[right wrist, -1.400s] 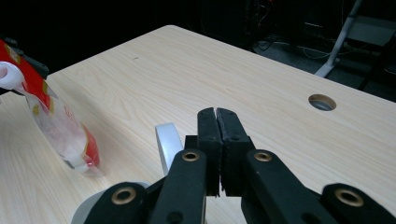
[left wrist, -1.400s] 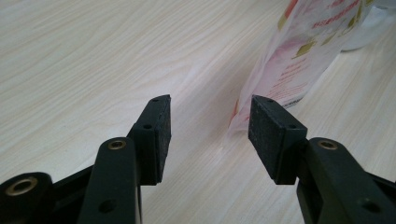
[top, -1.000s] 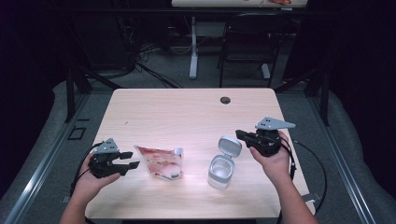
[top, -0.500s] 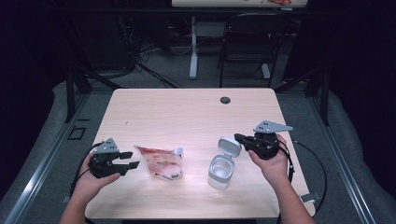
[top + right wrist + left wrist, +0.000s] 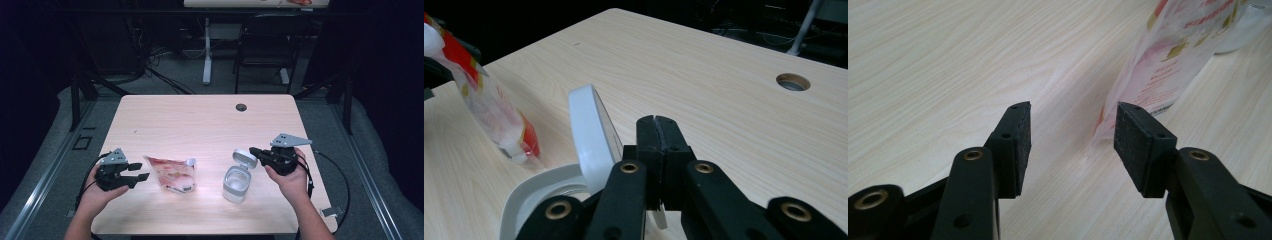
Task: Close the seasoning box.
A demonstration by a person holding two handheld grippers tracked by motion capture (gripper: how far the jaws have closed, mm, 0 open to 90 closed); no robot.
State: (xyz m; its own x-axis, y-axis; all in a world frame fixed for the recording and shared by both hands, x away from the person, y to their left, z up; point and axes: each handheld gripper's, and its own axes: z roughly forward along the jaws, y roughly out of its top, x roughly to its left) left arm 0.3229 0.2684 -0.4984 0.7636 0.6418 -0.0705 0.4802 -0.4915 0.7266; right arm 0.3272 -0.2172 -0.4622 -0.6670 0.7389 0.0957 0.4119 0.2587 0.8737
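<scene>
The pouch lies at 3 o'clock from the spread left gripper, nearer than the pressed-together right gripper.

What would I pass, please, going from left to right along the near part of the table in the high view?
Left tongs → red-and-clear pouch → clear container with its white lid up → right tongs, shut beside the lid.
</scene>
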